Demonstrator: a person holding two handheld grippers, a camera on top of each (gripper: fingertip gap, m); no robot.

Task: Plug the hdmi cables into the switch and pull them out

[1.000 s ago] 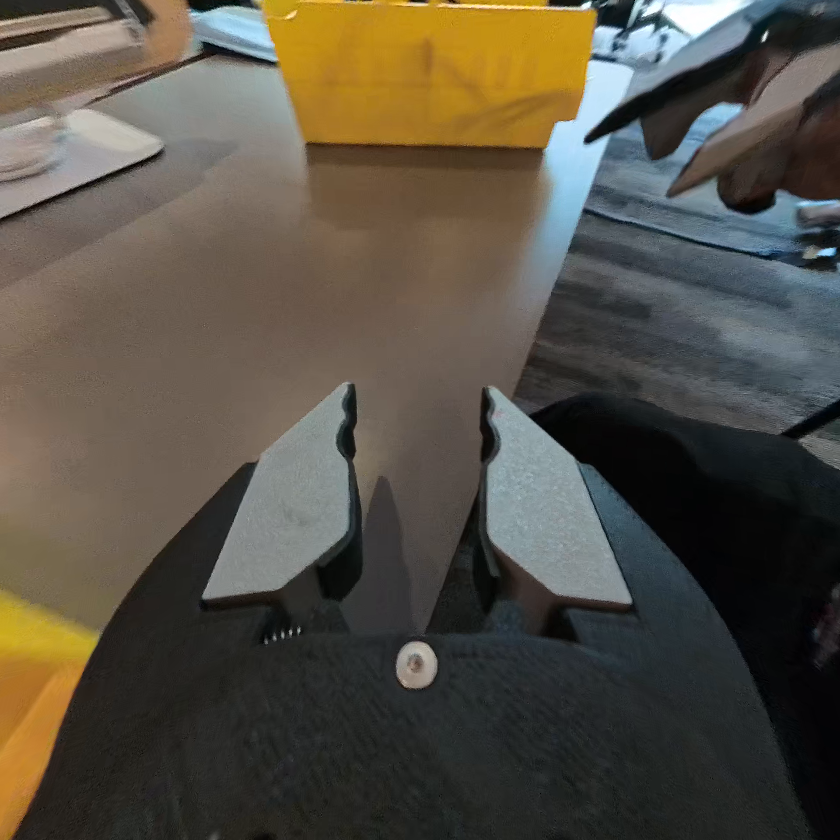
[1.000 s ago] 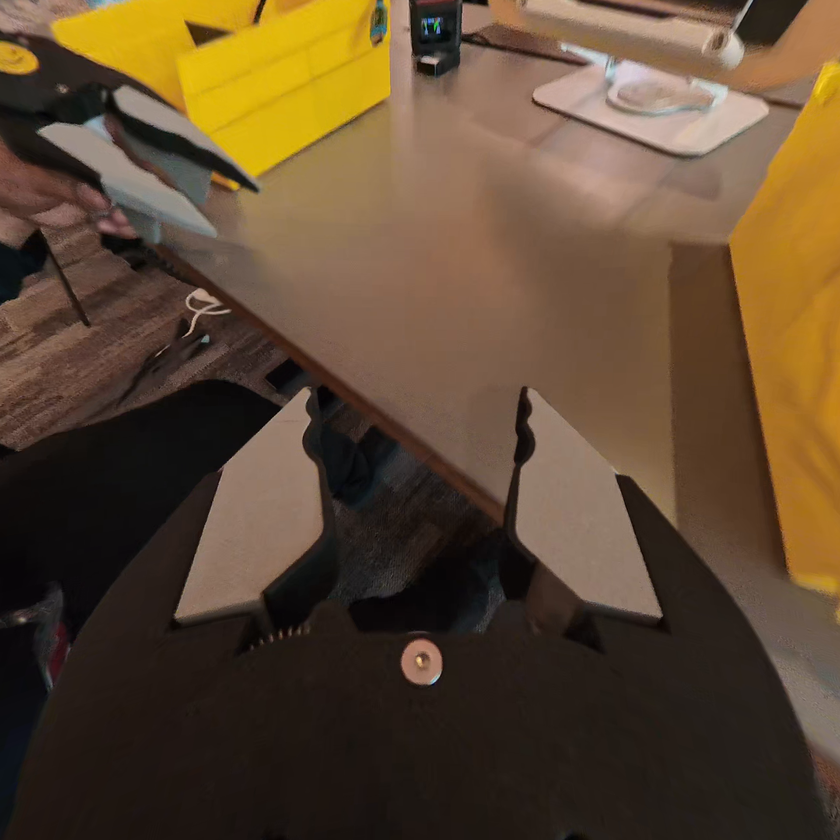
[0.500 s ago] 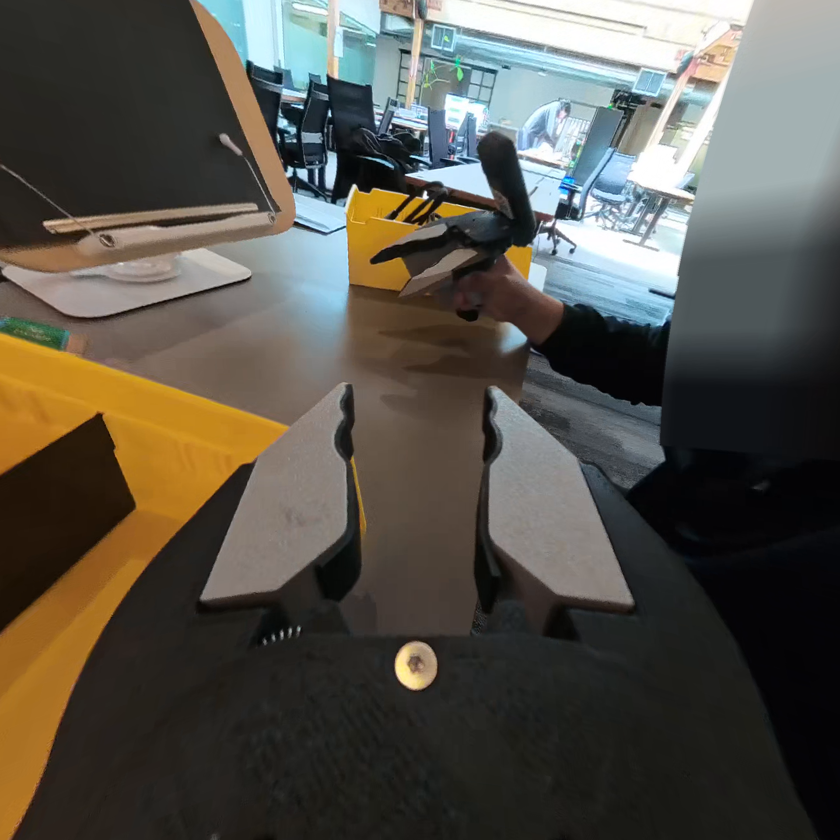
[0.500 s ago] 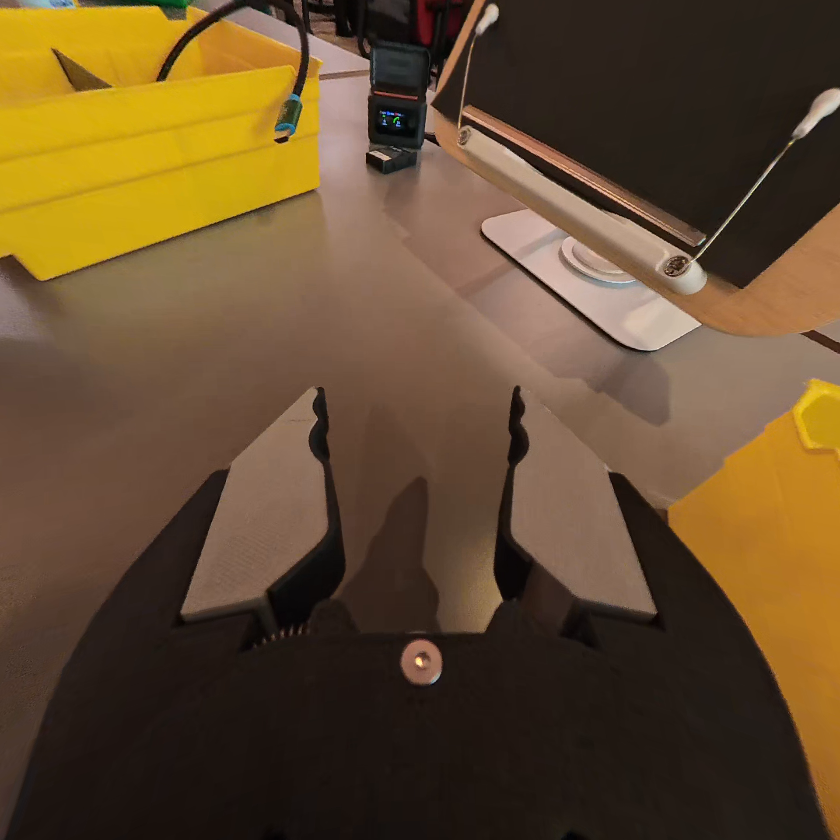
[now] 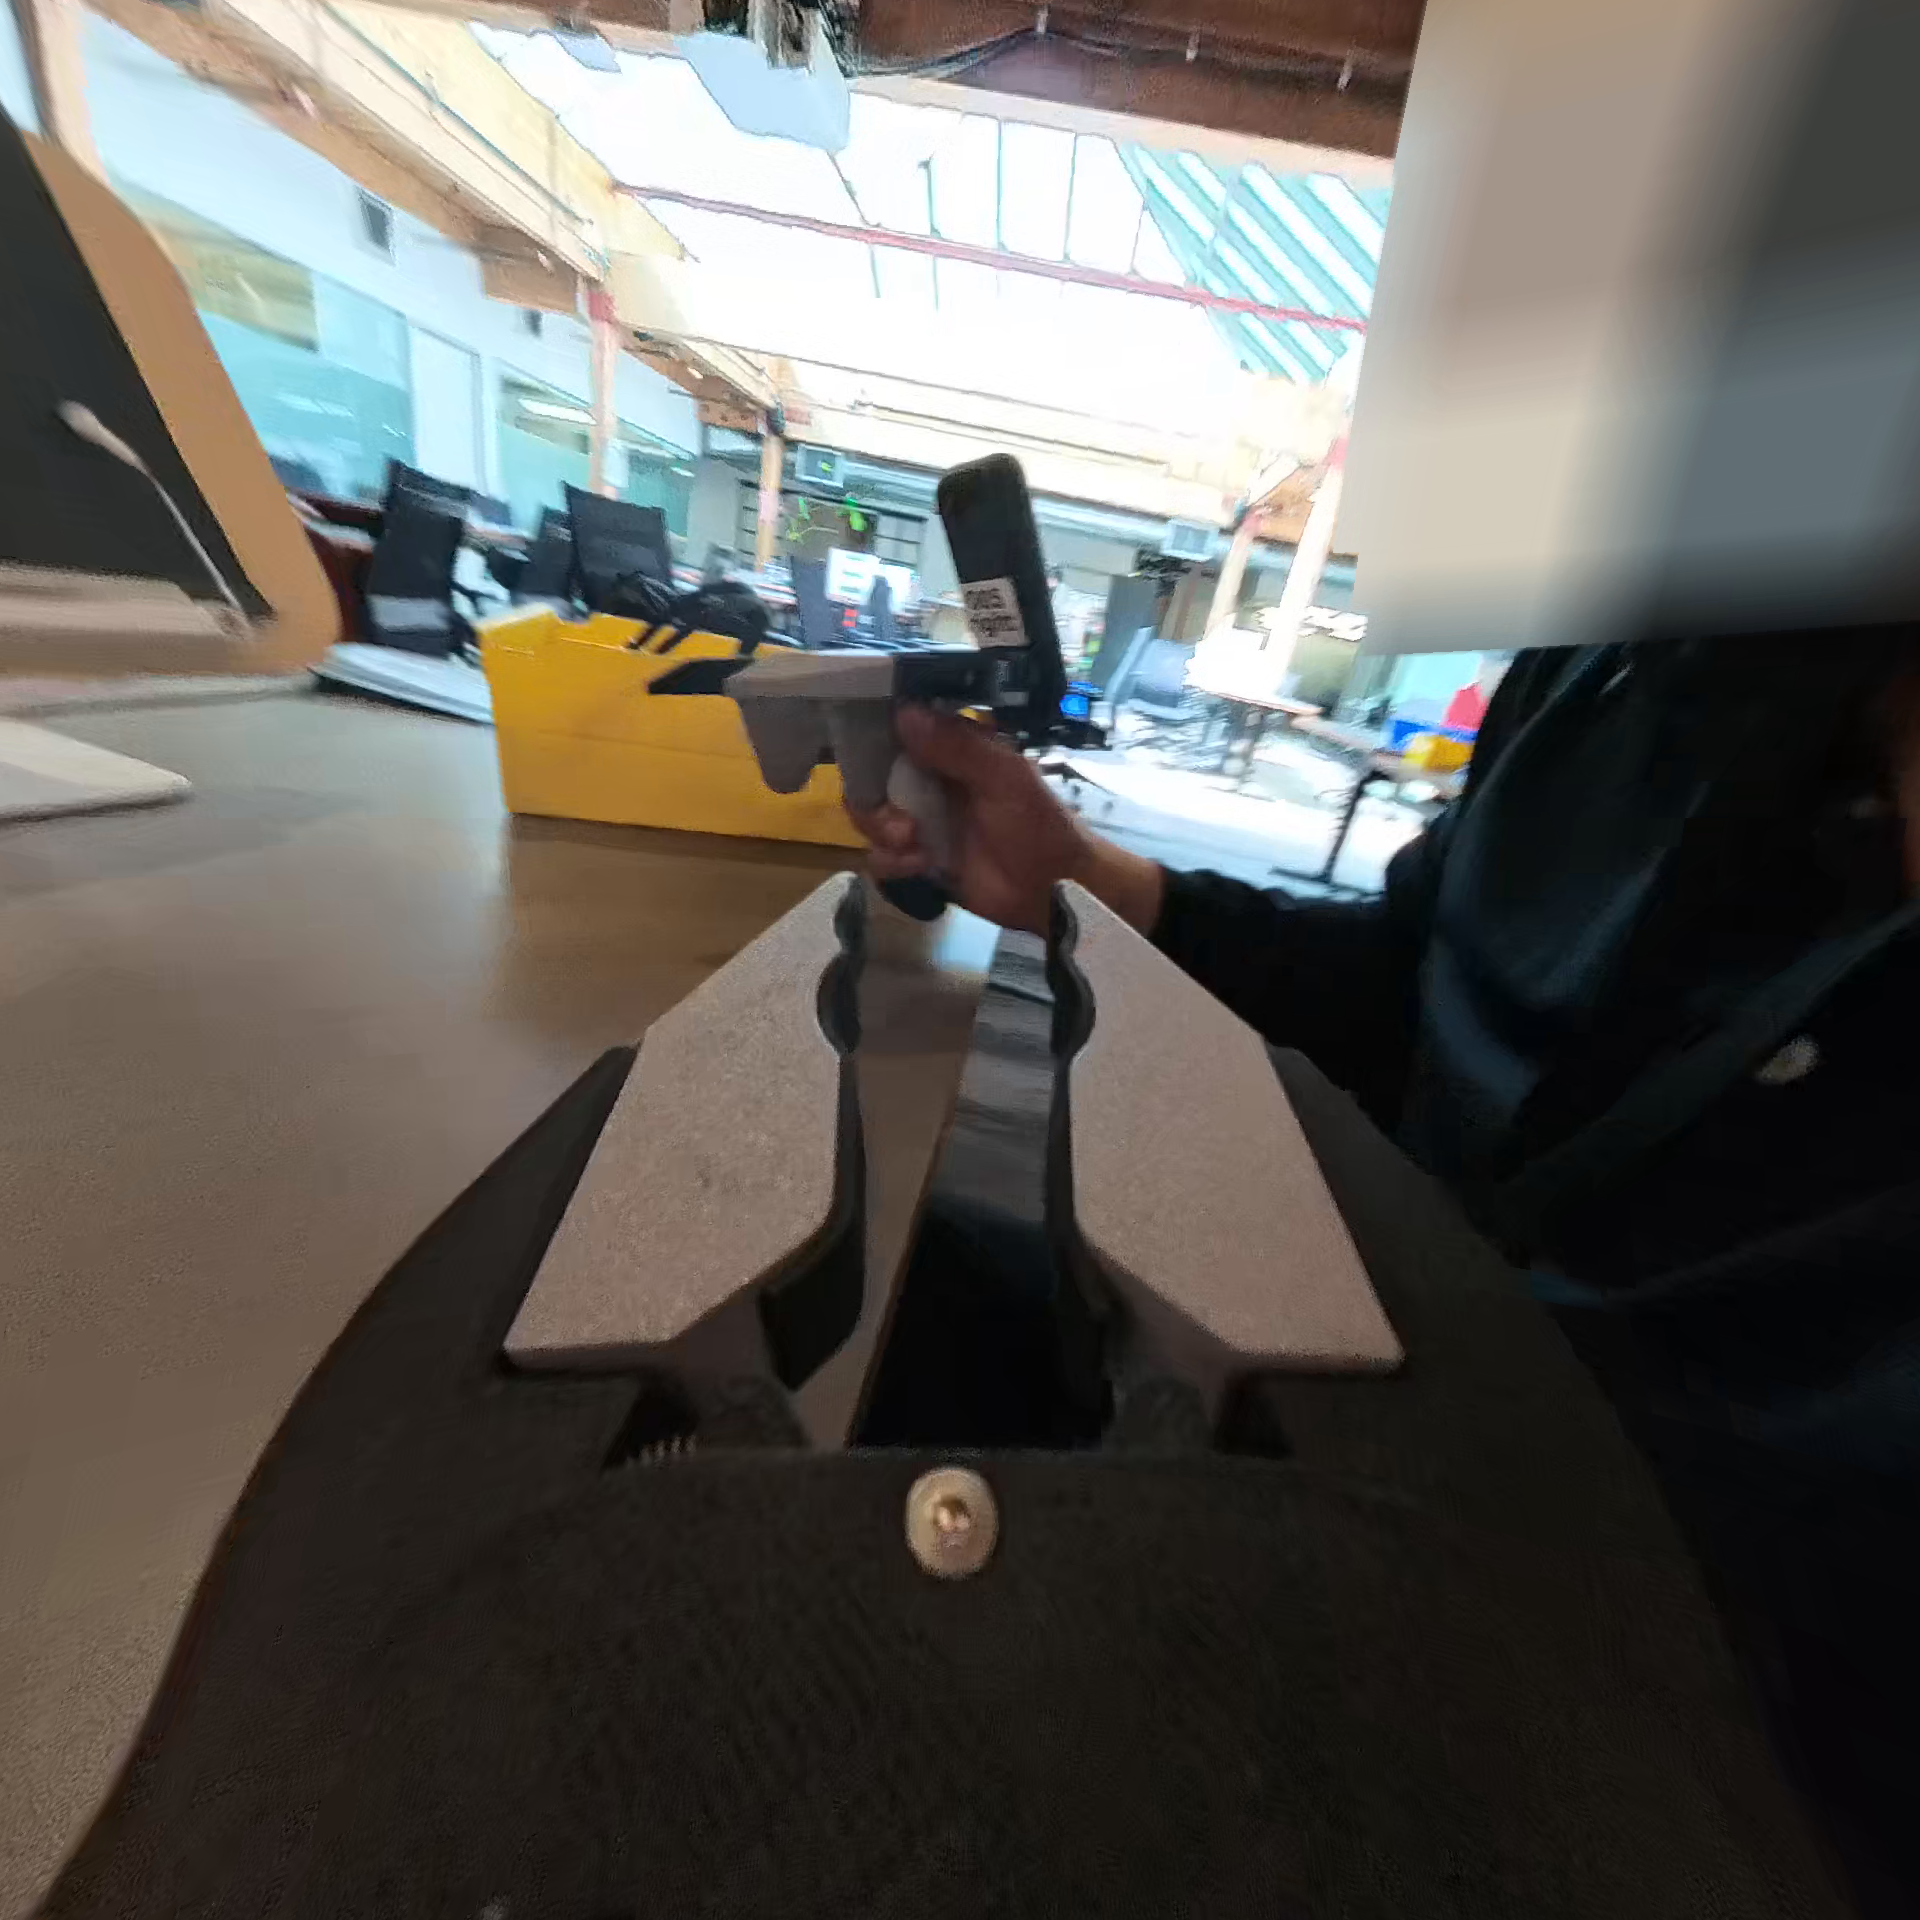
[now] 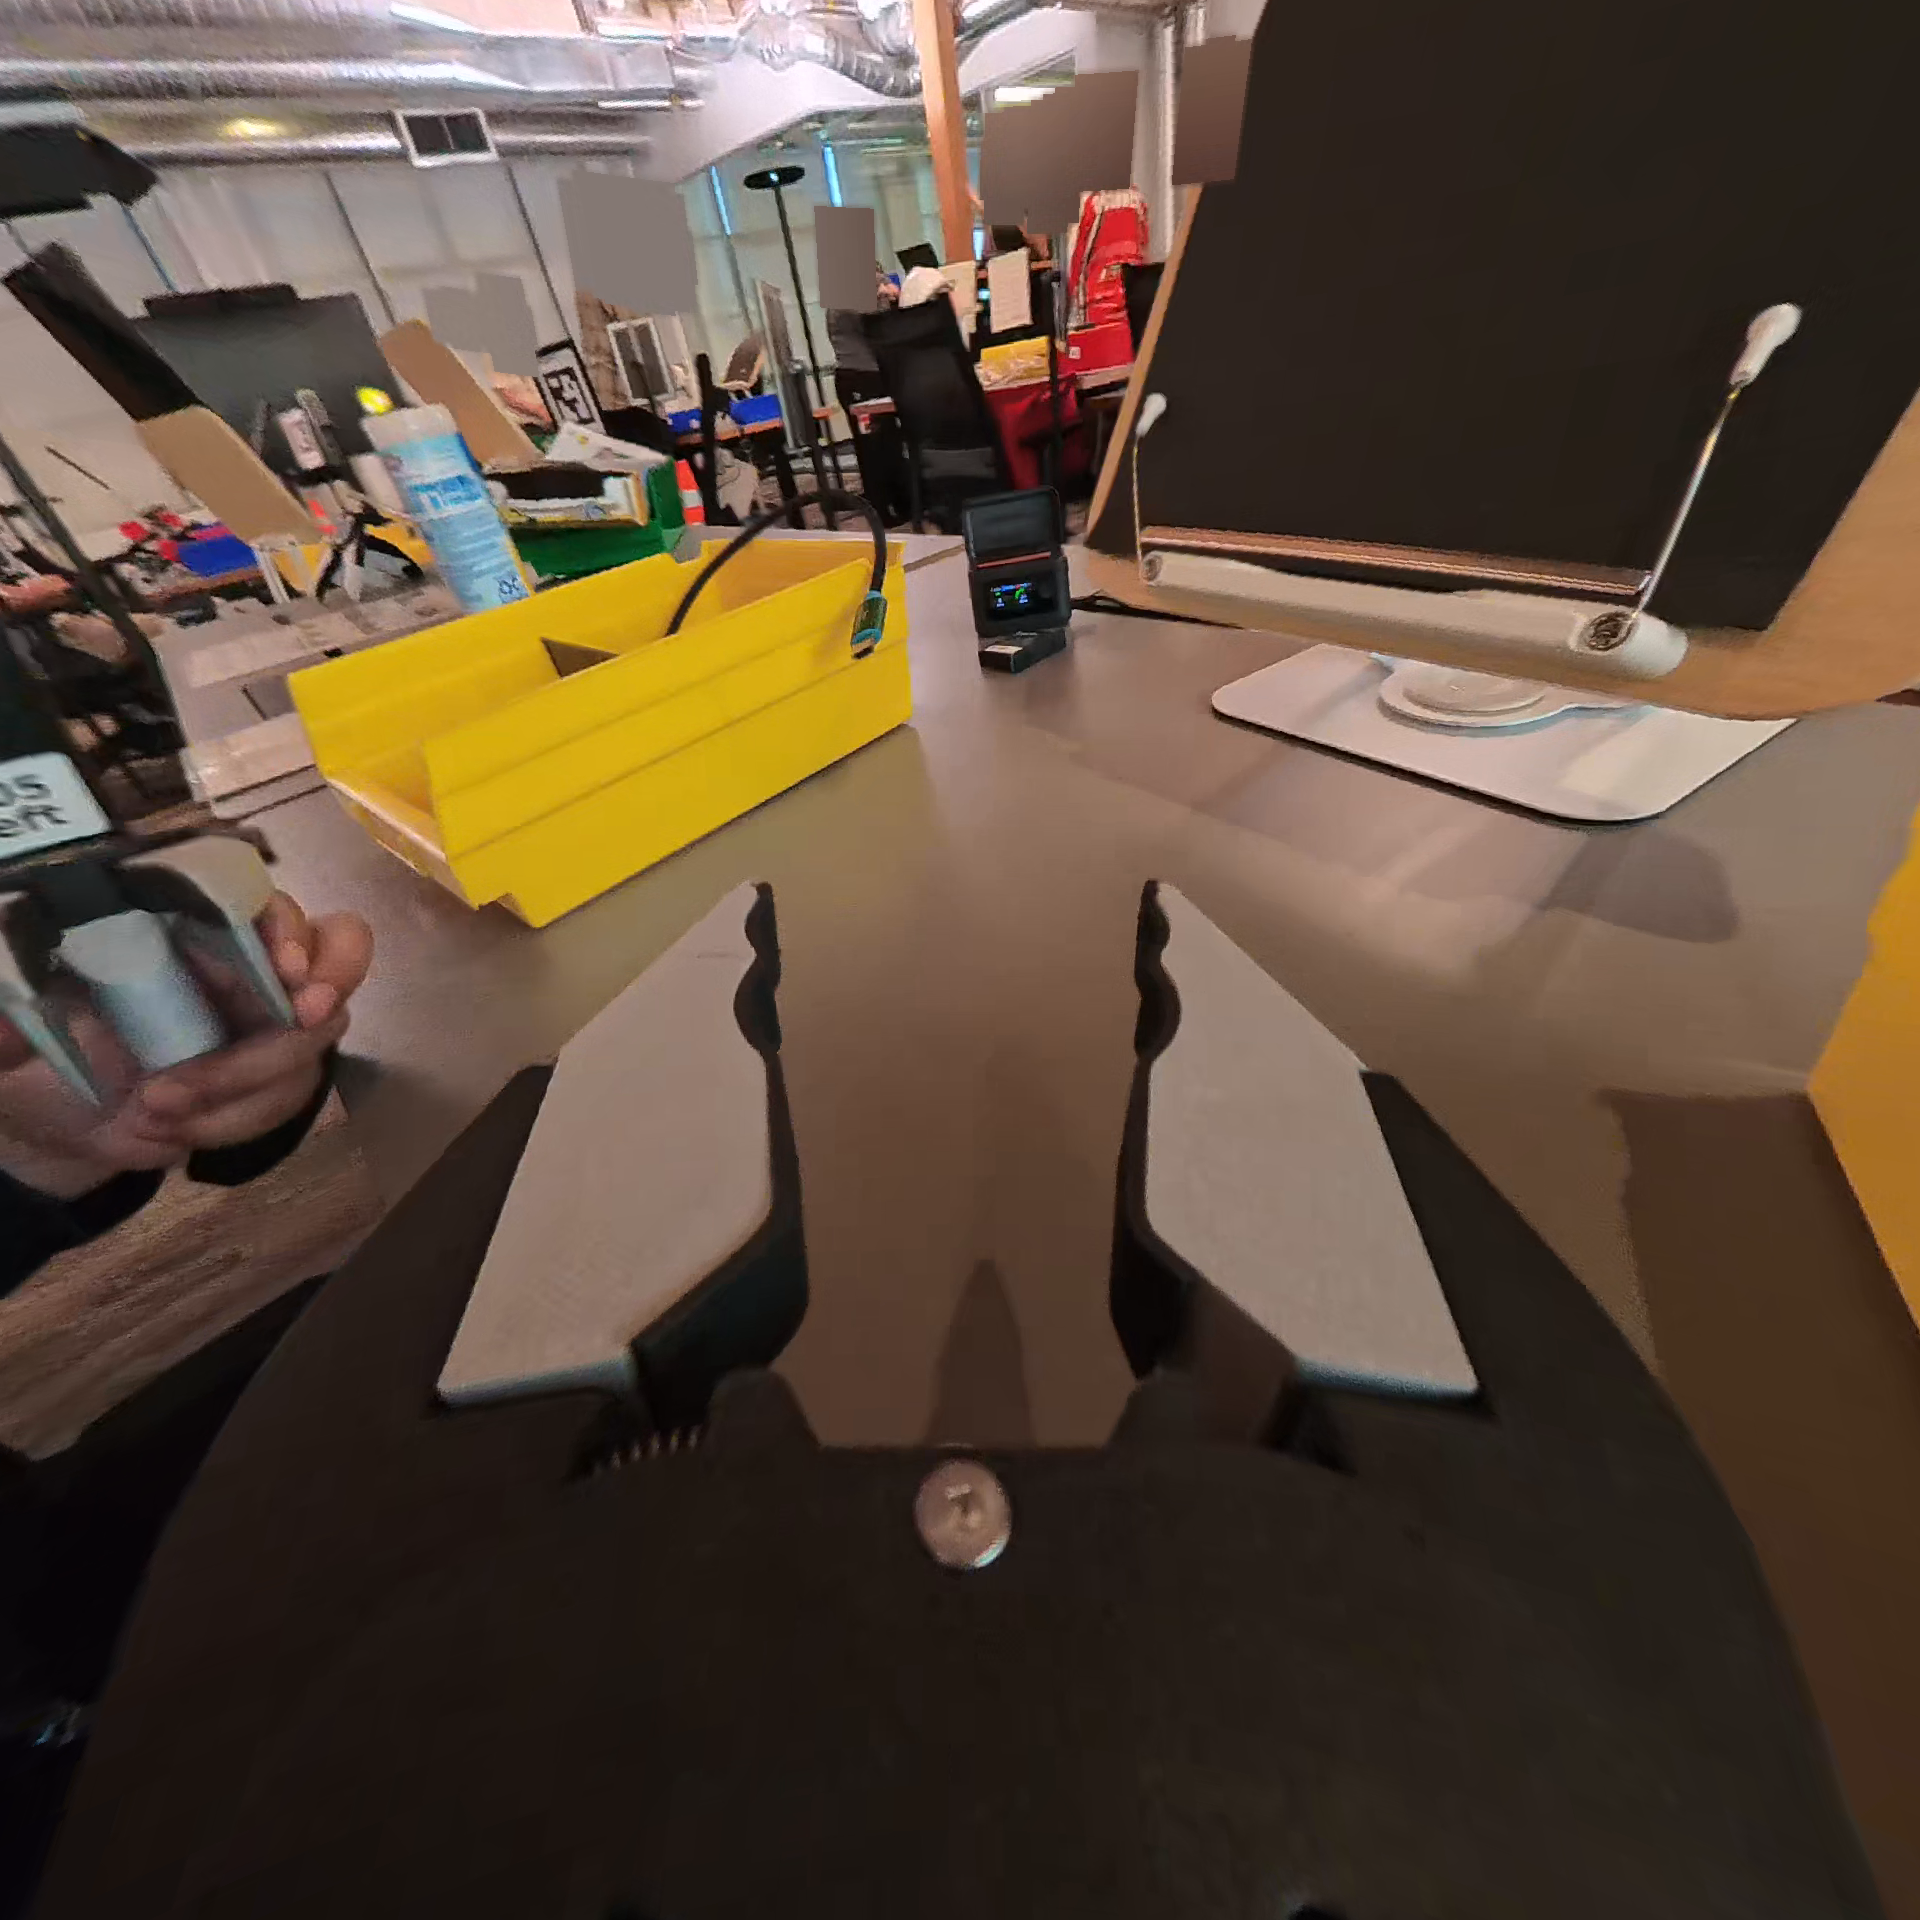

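My left gripper [image 5: 951, 925] is open and empty, held just above the brown table [image 5: 312, 1039] near its right edge. My right gripper [image 6: 954, 914] is open and empty over the middle of the table [image 6: 987, 831]. A black cable with a blue-green plug [image 6: 868, 618] hangs over the rim of a yellow bin [image 6: 623, 748] at the far left. Each gripper shows in the other's view, held by a hand: the right one [image 5: 727, 717] in front of the yellow bin [image 5: 623, 727], the left one [image 6: 156, 987] at the left edge. I see no switch that I can make out.
A black board on a wooden stand with a white base [image 6: 1455, 748] stands at the far right. A small black device with a lit screen [image 6: 1013, 582] sits behind the bin. Another yellow bin [image 6: 1881, 1039] is at the right edge. The person's dark sleeve [image 5: 1351, 987] lies right of my left gripper.
Both grippers have tilted up from the tabletop, so the room now shows behind. The left view has swung off the near yellow bin. The left jaws have narrowed a little.
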